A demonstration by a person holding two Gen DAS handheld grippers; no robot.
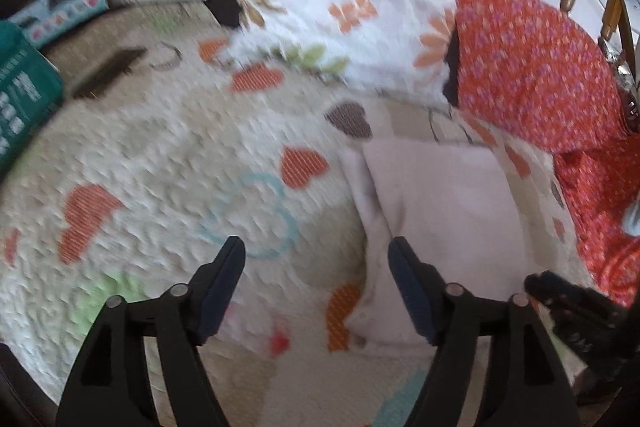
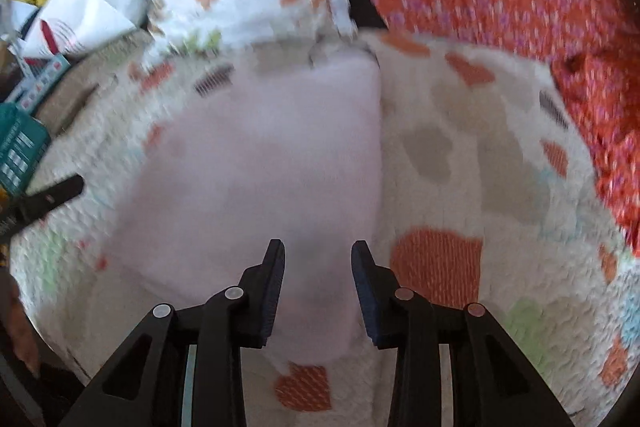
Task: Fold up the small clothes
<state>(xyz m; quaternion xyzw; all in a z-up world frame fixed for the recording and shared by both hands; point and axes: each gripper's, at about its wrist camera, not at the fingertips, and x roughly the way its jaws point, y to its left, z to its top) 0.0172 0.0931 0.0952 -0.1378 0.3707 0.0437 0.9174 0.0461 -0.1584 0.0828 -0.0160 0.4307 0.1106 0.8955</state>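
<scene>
**Pink garment lies folded, both grippers clear of it**

Left gripper [image 1: 316, 259] at the bottom centre of its view, jaws spread wide, nothing between them, only the heart-print quilt [image 1: 160, 155] below. The pale pink garment [image 1: 440, 203] sits right of centre there, a neat flat rectangle, one fingertip overlapping its left edge in the picture; contact cannot be judged through the blur. Right gripper [image 2: 318, 261] hangs over the same pink garment [image 2: 260, 155], which fills the middle of that view; jaws part-open, and they appear to pinch no cloth.

The fold looks about finished, so the tidy play is to lift both tools straight off without dragging an edge, then check the corners line up before reaching toward the red floral fabric [image 1: 532, 67] at right, which looks like the next piece.

Writing: a teal packet [image 1: 20, 95] at left edge carries white print, too blurred to read; the white bag [image 2: 80, 7] at upper left shows red marks, no legible lettering
</scene>
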